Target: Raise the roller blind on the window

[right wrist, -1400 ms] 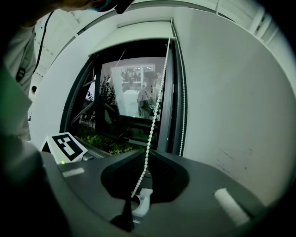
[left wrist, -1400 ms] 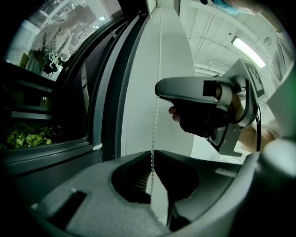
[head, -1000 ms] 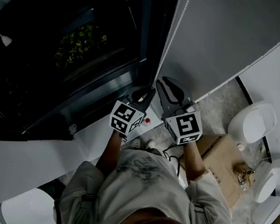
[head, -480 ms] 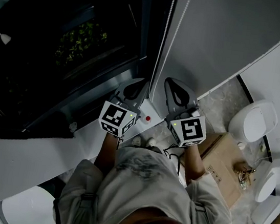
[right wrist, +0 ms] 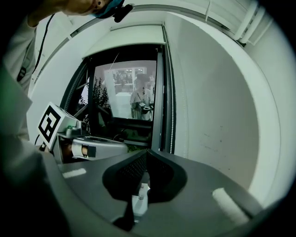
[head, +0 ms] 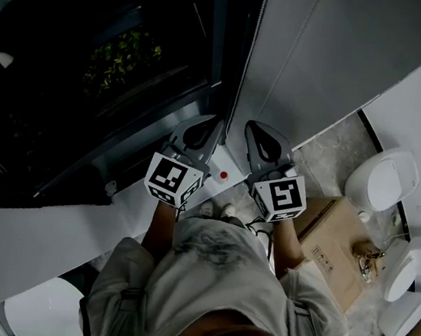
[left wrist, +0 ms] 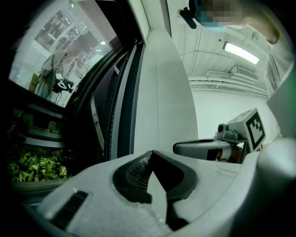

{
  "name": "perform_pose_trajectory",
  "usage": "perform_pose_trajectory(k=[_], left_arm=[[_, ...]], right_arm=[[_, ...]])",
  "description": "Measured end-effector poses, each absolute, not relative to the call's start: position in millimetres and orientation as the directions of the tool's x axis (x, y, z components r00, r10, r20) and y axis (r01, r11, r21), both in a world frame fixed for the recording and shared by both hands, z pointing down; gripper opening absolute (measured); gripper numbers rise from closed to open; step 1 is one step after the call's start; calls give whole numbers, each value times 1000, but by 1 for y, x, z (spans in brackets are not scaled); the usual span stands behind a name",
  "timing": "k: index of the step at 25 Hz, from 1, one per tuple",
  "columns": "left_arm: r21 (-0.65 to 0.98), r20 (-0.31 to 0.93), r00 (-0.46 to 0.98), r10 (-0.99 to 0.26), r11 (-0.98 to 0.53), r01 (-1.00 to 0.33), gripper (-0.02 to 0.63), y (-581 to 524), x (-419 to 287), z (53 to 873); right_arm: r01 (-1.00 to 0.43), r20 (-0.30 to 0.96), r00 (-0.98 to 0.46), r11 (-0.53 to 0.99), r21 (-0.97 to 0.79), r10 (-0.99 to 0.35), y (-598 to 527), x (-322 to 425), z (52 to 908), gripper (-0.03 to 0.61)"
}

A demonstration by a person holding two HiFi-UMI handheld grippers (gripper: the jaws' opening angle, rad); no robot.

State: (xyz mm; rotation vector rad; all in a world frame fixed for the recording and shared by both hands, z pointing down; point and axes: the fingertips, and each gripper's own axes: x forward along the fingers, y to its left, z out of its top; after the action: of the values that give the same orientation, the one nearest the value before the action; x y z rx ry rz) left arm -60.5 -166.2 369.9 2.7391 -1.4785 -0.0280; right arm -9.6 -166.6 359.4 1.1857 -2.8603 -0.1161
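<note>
In the head view the dark window (head: 107, 71) fills the left and a white wall the right. A thin bead chain (head: 247, 60) hangs along the window frame's right edge. A second faint strand (head: 297, 51) slants down to my right gripper (head: 261, 129). In the right gripper view that gripper (right wrist: 146, 155) is shut, with a small white piece of the bead chain (right wrist: 140, 198) caught behind the tips. A beaded strand (right wrist: 171, 97) runs up the frame toward a white band (right wrist: 129, 39) across the window's top. My left gripper (head: 204, 127) (left wrist: 151, 153) is shut, nothing seen in it, just left of the chain.
A pale sill (head: 46, 233) runs below the window, with a small red button (head: 224, 176) between the grippers. A cardboard box (head: 337, 235) and white rounded fixtures (head: 383, 184) stand on the floor at right. Green plants (head: 120, 61) show behind the glass.
My left gripper has drawn down and to the left, away from the chain. The right gripper has barely shifted. One chain strand now slants to the right, toward the right gripper.
</note>
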Motion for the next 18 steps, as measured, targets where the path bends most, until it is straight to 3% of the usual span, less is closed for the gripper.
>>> perform_pose_trajectory(k=[18], left_arm=[[38, -8, 537, -843, -537, -843, 5, -167, -62, 370]], right_arm=[[-706, 21, -703, 702, 92, -711, -167, -7, 362, 8]])
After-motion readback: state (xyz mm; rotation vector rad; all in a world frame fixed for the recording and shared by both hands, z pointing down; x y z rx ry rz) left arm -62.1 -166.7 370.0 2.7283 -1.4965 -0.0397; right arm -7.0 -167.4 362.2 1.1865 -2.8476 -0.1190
